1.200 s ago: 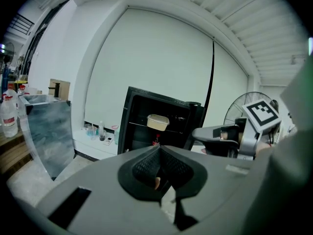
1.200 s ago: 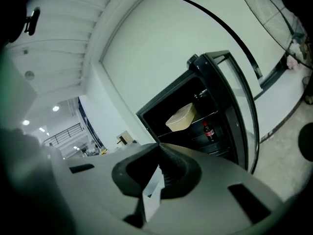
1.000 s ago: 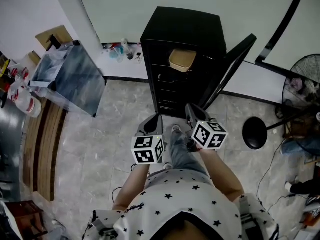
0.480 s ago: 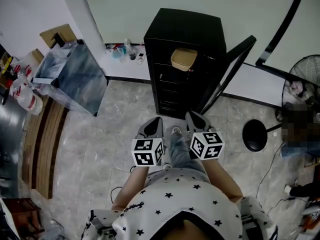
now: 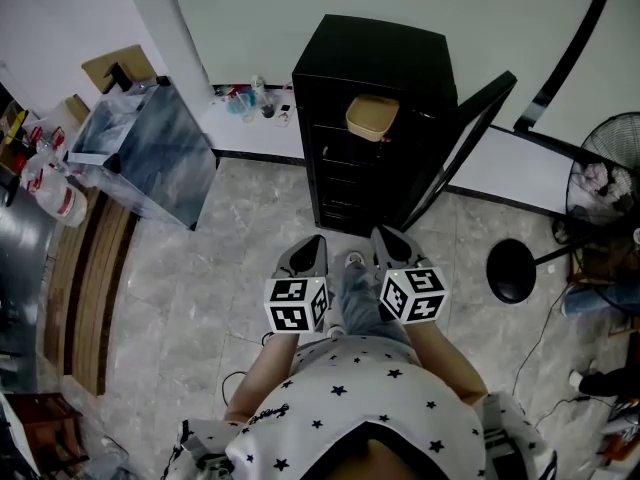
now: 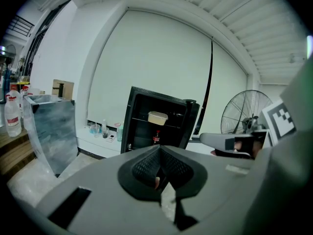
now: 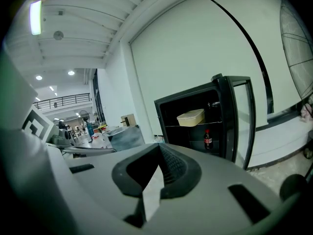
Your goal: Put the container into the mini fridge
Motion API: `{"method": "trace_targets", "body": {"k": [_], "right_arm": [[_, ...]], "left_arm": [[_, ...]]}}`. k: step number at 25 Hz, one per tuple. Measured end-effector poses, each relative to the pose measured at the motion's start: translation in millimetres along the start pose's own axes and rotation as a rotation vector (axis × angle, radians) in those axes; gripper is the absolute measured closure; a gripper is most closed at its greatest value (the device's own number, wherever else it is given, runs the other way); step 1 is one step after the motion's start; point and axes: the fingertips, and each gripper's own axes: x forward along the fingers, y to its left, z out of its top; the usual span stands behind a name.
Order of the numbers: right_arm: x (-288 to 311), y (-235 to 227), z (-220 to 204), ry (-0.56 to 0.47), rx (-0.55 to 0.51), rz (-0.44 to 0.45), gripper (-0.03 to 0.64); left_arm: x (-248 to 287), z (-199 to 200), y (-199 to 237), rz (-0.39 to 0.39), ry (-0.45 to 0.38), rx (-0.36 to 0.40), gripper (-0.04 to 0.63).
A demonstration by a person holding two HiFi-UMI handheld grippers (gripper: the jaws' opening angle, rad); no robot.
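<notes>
Head view: the black fridge (image 5: 385,53) stands against the wall with its door (image 5: 470,128) swung open to the right. The beige container (image 5: 372,118) sits high up inside it. The left tongs (image 5: 308,253) and right tongs (image 5: 390,243) are side by side above the floor (image 5: 220,268), well short of the fridge and pointing toward it.

Left gripper view: the left tongs (image 6: 159,146) are pressed together with nothing between them. Beyond them the container (image 6: 158,117) rests on the upper shelf (image 6: 139,119), and a bottle (image 6: 157,137) stands below it. A fan (image 6: 244,114) is off to the right.

Right gripper view: the right tongs (image 7: 159,145) are also closed and empty. The container (image 7: 190,117) lies on the shelf in the open fridge (image 7: 168,121), above the bottle (image 7: 208,138).
</notes>
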Motion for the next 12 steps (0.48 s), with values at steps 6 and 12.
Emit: {"method": "trace_targets", "body": {"k": [6, 12], "right_arm": [[3.4, 3.2, 2.1, -0.002, 0.003, 0.009, 0.624], [5.6, 1.6, 4.5, -0.006, 0.014, 0.009, 0.624]], "left_arm": [[0.3, 1.3, 4.2, 0.003, -0.001, -0.005, 0.583], [3.8, 1.1, 3.9, -0.006, 0.008, -0.005, 0.583]]}}
